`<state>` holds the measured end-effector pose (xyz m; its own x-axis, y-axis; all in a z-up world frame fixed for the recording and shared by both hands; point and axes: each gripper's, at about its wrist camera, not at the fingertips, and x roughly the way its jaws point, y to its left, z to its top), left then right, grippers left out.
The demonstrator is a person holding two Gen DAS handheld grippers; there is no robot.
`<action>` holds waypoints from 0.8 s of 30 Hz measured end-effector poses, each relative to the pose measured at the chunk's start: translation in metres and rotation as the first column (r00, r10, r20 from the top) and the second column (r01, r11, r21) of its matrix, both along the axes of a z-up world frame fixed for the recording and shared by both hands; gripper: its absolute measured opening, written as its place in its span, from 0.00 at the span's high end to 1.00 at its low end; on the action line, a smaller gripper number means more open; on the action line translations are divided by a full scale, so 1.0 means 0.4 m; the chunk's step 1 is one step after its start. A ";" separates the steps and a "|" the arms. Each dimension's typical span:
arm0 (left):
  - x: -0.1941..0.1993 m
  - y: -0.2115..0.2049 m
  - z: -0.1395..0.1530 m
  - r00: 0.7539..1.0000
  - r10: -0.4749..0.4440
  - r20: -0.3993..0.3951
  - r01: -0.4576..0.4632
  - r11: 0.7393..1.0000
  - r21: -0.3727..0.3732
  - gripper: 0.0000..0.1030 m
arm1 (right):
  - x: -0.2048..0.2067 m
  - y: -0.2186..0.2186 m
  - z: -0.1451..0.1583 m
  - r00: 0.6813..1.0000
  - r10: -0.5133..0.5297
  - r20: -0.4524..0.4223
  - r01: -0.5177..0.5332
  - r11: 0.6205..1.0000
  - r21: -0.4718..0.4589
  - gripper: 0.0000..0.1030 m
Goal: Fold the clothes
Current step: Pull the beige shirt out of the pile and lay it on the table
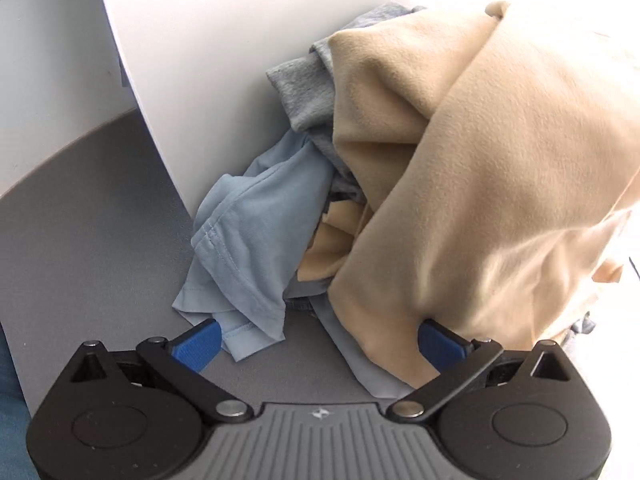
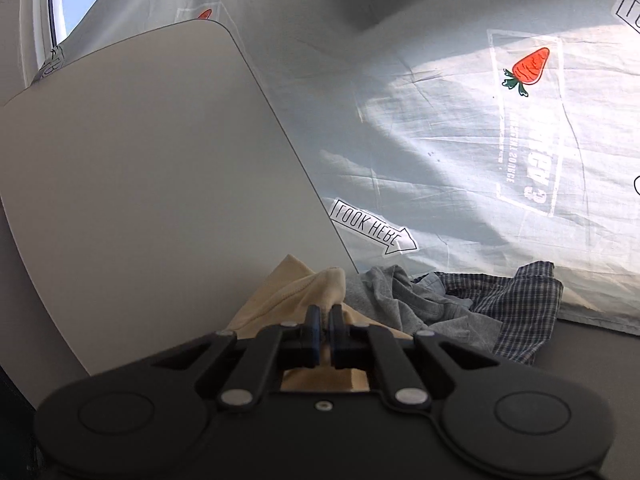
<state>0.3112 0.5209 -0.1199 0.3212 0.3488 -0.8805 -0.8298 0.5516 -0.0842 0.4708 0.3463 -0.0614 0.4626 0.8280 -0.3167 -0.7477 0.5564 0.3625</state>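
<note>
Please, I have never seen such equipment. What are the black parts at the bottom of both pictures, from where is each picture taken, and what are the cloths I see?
The black parts are two hand-held grippers; a person carries one in each hand. Each has a wide-angle camera looking forward along its two fingers, so each picture comes from one gripper.

In the left view, the left gripper is open above a pile of clothes on a grey surface: a light blue garment, a grey garment and a big beige garment.

In the right view, the right gripper is shut on the beige garment. Beside it lie a checked shirt and a printed sheet with a carrot picture. A white board stands at the left.
</note>
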 end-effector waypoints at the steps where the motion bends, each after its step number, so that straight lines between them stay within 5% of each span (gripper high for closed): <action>1: -0.013 -0.021 0.018 1.000 -0.005 0.030 0.005 1.000 -0.006 0.00 | -0.013 -0.038 0.023 0.999 -0.024 0.022 0.024 1.000 0.010 0.96; 5: -0.039 -0.135 0.097 0.995 -0.061 0.077 0.057 0.997 0.047 0.00 | -0.069 -0.197 0.113 0.984 -0.133 0.118 0.127 0.990 0.054 0.96; 10: -0.053 -0.303 0.195 0.978 -0.158 0.134 0.143 0.983 0.114 0.00 | -0.136 -0.470 0.227 0.925 -0.323 0.200 0.295 0.943 0.155 0.96; 18: -0.087 -0.666 0.286 0.936 -0.289 0.201 0.260 0.952 0.161 0.00 | -0.250 -0.996 0.340 0.780 -0.577 0.241 0.516 0.811 0.275 0.96; 24: -0.137 -0.932 0.303 0.896 -0.372 0.242 0.346 0.927 0.144 0.00 | -0.346 -1.321 0.353 0.654 -0.710 0.261 0.657 0.704 0.271 0.96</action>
